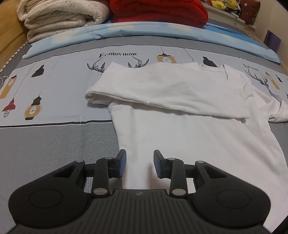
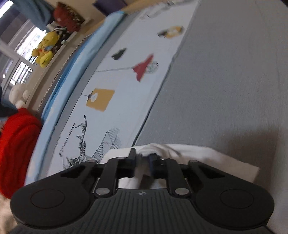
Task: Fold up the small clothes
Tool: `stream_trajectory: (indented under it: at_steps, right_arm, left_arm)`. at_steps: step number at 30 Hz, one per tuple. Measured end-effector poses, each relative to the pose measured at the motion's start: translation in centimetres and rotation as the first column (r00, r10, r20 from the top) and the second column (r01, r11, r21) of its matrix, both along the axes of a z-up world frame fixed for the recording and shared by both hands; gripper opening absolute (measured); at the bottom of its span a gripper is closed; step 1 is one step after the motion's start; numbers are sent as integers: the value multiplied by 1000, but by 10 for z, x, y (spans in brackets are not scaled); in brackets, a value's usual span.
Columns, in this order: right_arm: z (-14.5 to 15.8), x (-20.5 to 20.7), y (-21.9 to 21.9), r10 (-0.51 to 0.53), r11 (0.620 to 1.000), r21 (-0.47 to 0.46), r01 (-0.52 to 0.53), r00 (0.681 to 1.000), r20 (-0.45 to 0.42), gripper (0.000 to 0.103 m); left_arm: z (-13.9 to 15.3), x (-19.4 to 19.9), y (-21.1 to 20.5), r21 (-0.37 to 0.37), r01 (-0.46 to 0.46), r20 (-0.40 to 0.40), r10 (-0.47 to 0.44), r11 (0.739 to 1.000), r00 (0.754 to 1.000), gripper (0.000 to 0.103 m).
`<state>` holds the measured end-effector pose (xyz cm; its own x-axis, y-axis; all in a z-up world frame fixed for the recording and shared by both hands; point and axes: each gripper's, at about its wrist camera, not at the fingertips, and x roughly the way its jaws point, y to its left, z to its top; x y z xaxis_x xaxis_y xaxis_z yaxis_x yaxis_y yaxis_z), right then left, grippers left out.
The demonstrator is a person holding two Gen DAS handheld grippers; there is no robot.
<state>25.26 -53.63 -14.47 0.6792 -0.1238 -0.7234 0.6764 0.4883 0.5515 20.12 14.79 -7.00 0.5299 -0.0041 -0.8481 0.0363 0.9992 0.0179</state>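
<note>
A small white T-shirt (image 1: 180,111) lies on the grey printed bedspread (image 1: 54,144), its upper part folded across the body. My left gripper (image 1: 139,164) is open and hovers over the shirt's near left edge, holding nothing. In the right wrist view my right gripper (image 2: 143,160) is shut on a bunched edge of the white T-shirt (image 2: 207,156), lifted a little off the bedspread (image 2: 225,81). That view is tilted and blurred.
Folded cream blankets (image 1: 59,16) and a red blanket (image 1: 158,12) lie at the bed's far side behind a light blue sheet (image 1: 144,34). A yellow plush toy (image 2: 45,46) sits on a window shelf. A wooden bed frame (image 1: 9,36) is at left.
</note>
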Motion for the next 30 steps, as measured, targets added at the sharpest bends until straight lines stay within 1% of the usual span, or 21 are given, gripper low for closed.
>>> stream_trajectory:
  at_steps: [2, 3, 4, 5, 6, 7, 8, 9, 10, 11, 12, 13, 14, 15, 16, 17, 19, 20, 24, 27, 30]
  right_arm:
    - [14, 4, 3, 41, 995, -96, -37, 999, 35, 7]
    - [29, 4, 8, 79, 983, -170, -64, 994, 82, 6]
    - [43, 0, 13, 119, 966, -244, -83, 983, 138, 6]
    - [59, -5, 21, 159, 935, -344, -82, 967, 201, 6]
    - [71, -13, 28, 184, 905, -421, -63, 950, 253, 6]
    - [78, -21, 30, 187, 889, -458, -34, 937, 295, 6]
    - [80, -27, 29, 173, 883, -468, -10, 936, 307, 6]
    - [77, -29, 27, 146, 880, -475, 9, 946, 289, 6]
    - [71, -28, 22, 105, 876, -482, 19, 968, 228, 6]
    - [61, -25, 16, 60, 879, -476, 15, 988, 142, 6]
    - [45, -19, 6, 28, 897, -442, -9, 999, 38, 6]
    - [24, -15, -5, 18, 928, -369, -42, 997, -69, 6]
    - [2, -14, -17, 16, 961, -271, -54, 990, -142, 6]
    - [-14, -18, -27, 2, 982, -187, -34, 986, -165, 7]
    - [-25, -25, -36, -20, 993, -119, 3, 990, -142, 6]
    - [-27, -31, -41, -38, 996, -84, 30, 994, -98, 7]
    - [-27, -36, -52, -49, 999, -14, 49, 999, 4, 18]
    - [-27, -38, -57, -50, 999, 8, 50, 998, 50, 26]
    - [-36, -43, -77, -90, 995, 48, 85, 988, 126, 30]
    - [-45, -43, -95, -115, 985, 149, 85, 972, 205, 30]
    - [-46, -27, -107, -95, 974, 224, 37, 961, 258, 30]
  left_arm:
    - [1, 0, 0, -3, -4, 3, 4, 1000, 1000, 37]
    - [1, 0, 0, -4, -6, 6, 6, 1000, 1000, 37]
    - [1, 1, -1, -3, -5, 8, 5, 1000, 1000, 37]
    - [1, 1, -2, -1, -3, 9, 3, 1000, 1000, 37]
    - [1, 2, -3, 0, 0, 9, 0, 1000, 1000, 37]
    - [1, 2, -5, 1, 5, 11, -5, 1000, 1000, 37]
    - [1, 3, -7, 3, 10, 12, -10, 1000, 1000, 37]
    - [1, 3, -9, 6, 16, 13, -16, 1000, 1000, 37]
    - [1, 4, -11, 8, 20, 13, -20, 1000, 1000, 37]
    - [1, 4, -13, 8, 24, 14, -24, 1000, 1000, 37]
    - [1, 4, -14, 7, 26, 14, -26, 1000, 1000, 37]
    - [1, 5, -16, 7, 28, 14, -28, 1000, 1000, 37]
    - [1, 5, -17, 7, 30, 14, -30, 1000, 999, 37]
    - [0, 5, -18, 8, 33, 13, -33, 999, 999, 37]
    - [0, 6, -19, 9, 36, 13, -36, 999, 999, 37]
    - [0, 6, -20, 10, 40, 12, -40, 999, 999, 37]
    - [-2, 8, -22, 14, 46, 8, -46, 999, 999, 37]
    - [-3, 9, -23, 17, 47, 6, -47, 999, 999, 37]
    - [-6, 11, -25, 21, 49, -2, -49, 999, 999, 37]
    - [-9, 12, -27, 29, 55, -10, -54, 998, 998, 37]
    - [-12, 14, -28, 39, 57, -15, -56, 998, 998, 37]
